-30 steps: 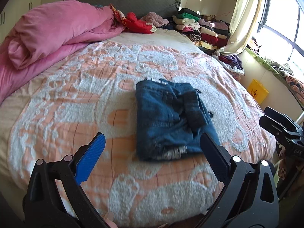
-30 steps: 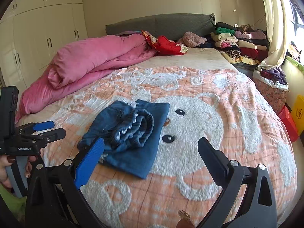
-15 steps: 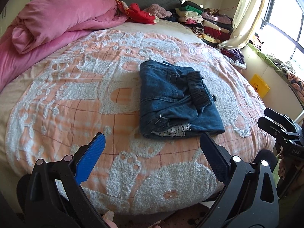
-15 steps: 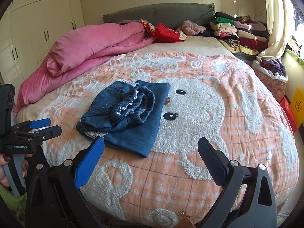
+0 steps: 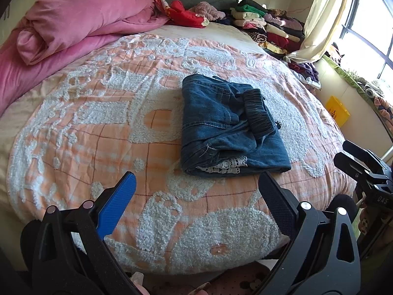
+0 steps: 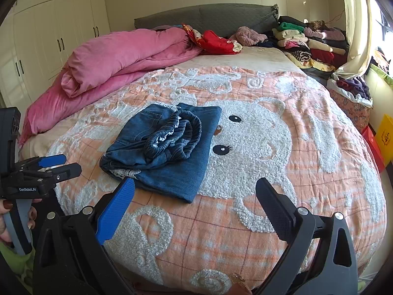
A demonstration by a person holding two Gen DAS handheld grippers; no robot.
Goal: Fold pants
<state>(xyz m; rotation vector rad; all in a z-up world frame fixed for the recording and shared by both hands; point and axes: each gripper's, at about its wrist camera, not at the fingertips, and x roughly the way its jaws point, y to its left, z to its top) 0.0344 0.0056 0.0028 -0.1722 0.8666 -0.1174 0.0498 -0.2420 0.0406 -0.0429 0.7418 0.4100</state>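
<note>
One pair of denim pants is lying folded into a compact bundle on the bed, near its middle on the peach-and-white bedspread, with the elastic waistband bunched on top and a strip of white lace trim showing at the near edge — a shape suggesting the folding is essentially done, though the top layer is sitting a little lumpy. Two grippers are hanging over the near edge of the bed, well apart from the pants: the left gripper with its fingers spread wide and holding nothing, and the right gripper likewise gaping and empty — probably backed off because nothing needs pinning down. One pink duvet is sitting rolled at the far left, and one stack of folded clothes at the far right.
</note>
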